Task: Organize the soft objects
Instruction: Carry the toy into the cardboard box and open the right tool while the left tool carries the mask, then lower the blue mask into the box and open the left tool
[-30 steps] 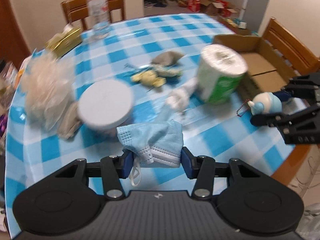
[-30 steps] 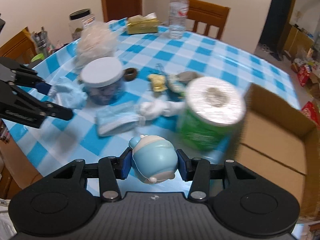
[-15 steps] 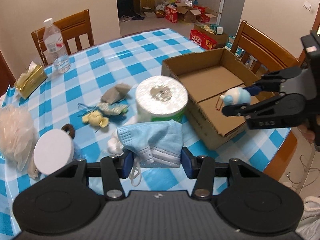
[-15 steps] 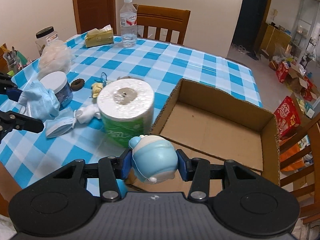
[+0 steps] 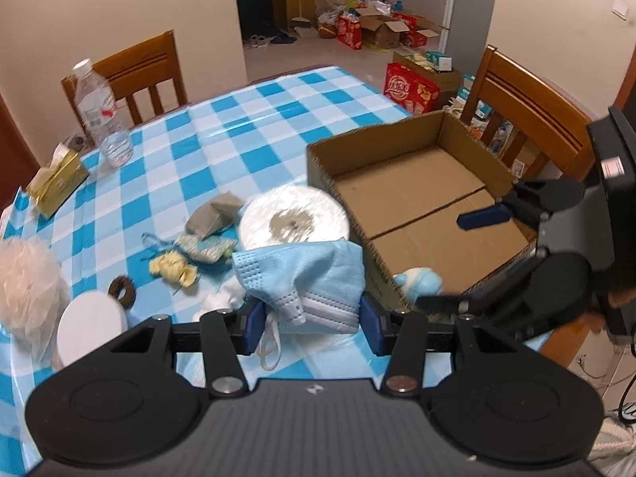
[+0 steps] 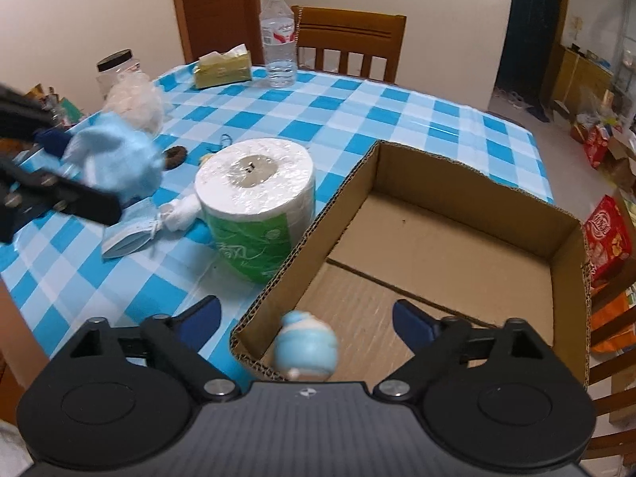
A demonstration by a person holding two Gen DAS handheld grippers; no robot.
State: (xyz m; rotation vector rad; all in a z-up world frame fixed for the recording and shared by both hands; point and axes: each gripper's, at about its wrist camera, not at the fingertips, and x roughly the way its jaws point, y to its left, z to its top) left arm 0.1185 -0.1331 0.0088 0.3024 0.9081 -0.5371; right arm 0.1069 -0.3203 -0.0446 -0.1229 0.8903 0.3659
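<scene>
1. The right tool [image 6: 306,314] is opening: its blue pads stand wide apart and no longer touch the blue plush toy [image 6: 305,345], which half a second ago was pinched between them. The toy is blurred between the spread pads, over the near corner of the cardboard box [image 6: 469,246], apparently dropping in.
2. In the left wrist view the same right tool [image 5: 457,262] hangs over the box's near edge with the toy [image 5: 418,281] just beneath it, at the box wall.
3. The left tool [image 5: 309,320] stays clenched on a light blue face mask [image 5: 302,278], as it was a second ago, the mask bunched between the pads with an ear loop dangling below.
4. Compared with a second ago, both tools have come from over the clutter to the box side of the tabletop [image 5: 222,147]; the box now fills the right of both views.
5. Meaning for the task: the toy looks as good as delivered, and the mask seems next, needing only to go over the box rim and be let go.
6. Left on the tabletop beside the box: a wrapped toilet paper roll [image 6: 258,187], a second mask [image 6: 127,230], a white wad [image 6: 181,210], small fabric pieces [image 5: 198,246] and a mesh bath pouf [image 5: 24,278].
</scene>
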